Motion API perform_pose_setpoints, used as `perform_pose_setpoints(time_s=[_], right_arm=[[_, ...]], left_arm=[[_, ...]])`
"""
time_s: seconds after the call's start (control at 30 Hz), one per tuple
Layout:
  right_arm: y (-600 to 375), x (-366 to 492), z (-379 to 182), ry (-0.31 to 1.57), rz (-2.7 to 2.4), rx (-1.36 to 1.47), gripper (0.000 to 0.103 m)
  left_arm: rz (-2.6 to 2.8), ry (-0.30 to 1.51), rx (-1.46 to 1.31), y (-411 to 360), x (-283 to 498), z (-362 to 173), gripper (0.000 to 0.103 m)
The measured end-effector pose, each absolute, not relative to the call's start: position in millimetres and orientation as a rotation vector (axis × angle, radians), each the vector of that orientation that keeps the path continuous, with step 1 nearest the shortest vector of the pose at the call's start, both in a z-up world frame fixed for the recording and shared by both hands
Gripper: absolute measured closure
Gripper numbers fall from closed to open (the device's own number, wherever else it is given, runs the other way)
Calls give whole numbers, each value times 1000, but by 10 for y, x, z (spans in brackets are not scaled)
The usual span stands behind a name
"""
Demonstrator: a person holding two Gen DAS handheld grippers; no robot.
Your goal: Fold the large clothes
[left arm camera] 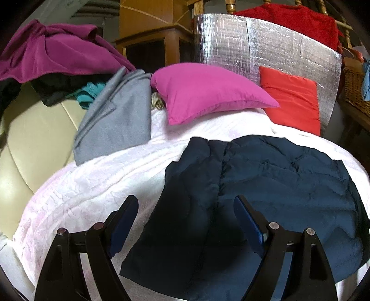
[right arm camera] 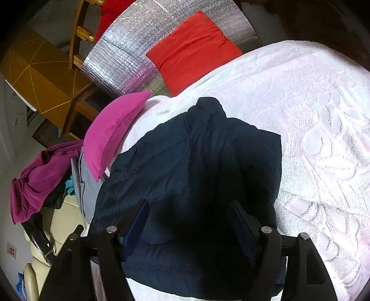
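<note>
No brand, label or writing can be read anywhere in either view. At the far left, off the bed's left edge, a magenta garment [left arm camera: 53,48] lies heaped over dark and teal clothes on a cream padded seat [left arm camera: 30,129]. Next to it a folded grey garment [left arm camera: 115,118] hangs across the left edge of the white embossed bedspread [left arm camera: 97,185]. Behind that, a wooden cabinet [left arm camera: 152,44] stands past the head of the bed. A pink pillow [left arm camera: 208,92] rests near the head edge, its corner beside the grey garment, and a red pillow [left arm camera: 293,99] leans against a silver quilted foil panel [left arm camera: 254,48] with a red cloth [left arm camera: 298,20] draped on the wooden frame above. A wicker basket [left arm camera: 356,90] sits at the far right. The navy puffer jacket [left arm camera: 266,185] lies spread on the bedspread towards the near edge, clear of both pillows. The left gripper [left arm camera: 185,222] hovers over the jacket's left edge, jaws wide apart and empty. The right gripper [right arm camera: 187,222] hangs over the jacket's near part, jaws apart, with dark fabric seen between them but not pinched.
</note>
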State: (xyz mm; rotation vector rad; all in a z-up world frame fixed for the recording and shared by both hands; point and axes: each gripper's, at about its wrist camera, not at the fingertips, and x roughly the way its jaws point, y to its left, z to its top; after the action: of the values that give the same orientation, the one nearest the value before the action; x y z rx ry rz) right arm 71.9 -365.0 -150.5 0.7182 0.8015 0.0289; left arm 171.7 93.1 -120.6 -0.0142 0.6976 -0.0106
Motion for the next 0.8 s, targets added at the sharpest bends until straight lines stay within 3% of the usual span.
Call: perform_pose_setpoints(time_s=[0.17,0.43,0.8], right_arm=[[-3869,687,-1620,805,94,847,26],[-4189,603,-1722,811,91,945,22],[-4538,828,-2042,839,6,974,21]], left_arm=[[-155,835,-148,1290,1968,-1313,16],[-173,900,-421,1857,2127,-1461,16],[-340,1129,-531,1608,2319,-1941,15]])
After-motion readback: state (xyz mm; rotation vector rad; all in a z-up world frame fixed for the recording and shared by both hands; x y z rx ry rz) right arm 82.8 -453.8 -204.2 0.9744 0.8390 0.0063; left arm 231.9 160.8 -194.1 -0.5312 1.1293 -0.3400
